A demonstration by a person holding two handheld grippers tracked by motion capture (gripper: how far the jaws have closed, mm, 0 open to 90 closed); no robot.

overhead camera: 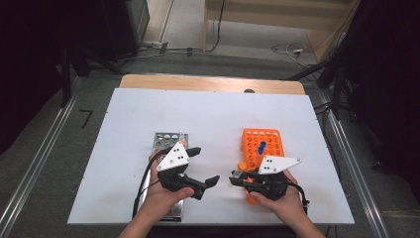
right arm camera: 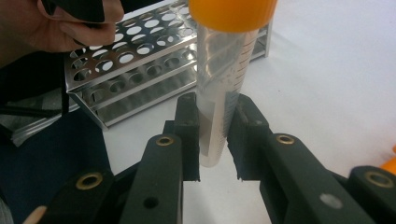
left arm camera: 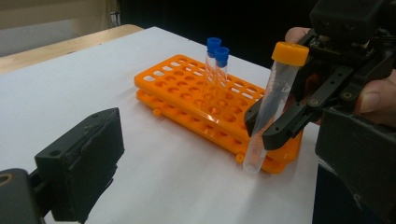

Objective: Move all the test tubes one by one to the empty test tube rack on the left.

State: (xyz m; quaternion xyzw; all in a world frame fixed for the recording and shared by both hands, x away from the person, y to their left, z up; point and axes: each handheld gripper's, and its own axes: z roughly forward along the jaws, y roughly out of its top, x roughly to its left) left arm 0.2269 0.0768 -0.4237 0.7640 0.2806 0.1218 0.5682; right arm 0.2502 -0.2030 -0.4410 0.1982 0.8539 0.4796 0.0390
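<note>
Right tongs clamp an orange-capped tube upright by the near edge of the table.

The right gripper [right arm camera: 212, 140] has its jaws closed on the lower body of the orange-capped tube [left arm camera: 271, 109], whose long axis stands near vertical, just beside the near end of the orange rack [overhead camera: 262, 144]. The left gripper [overhead camera: 198, 166] sits with its jaws apart and empty, over the steel rack [right arm camera: 154, 60]. One tube is held; two blue-capped tubes [left arm camera: 215, 74] stand farther back in the orange rack; two racks in all.
</note>
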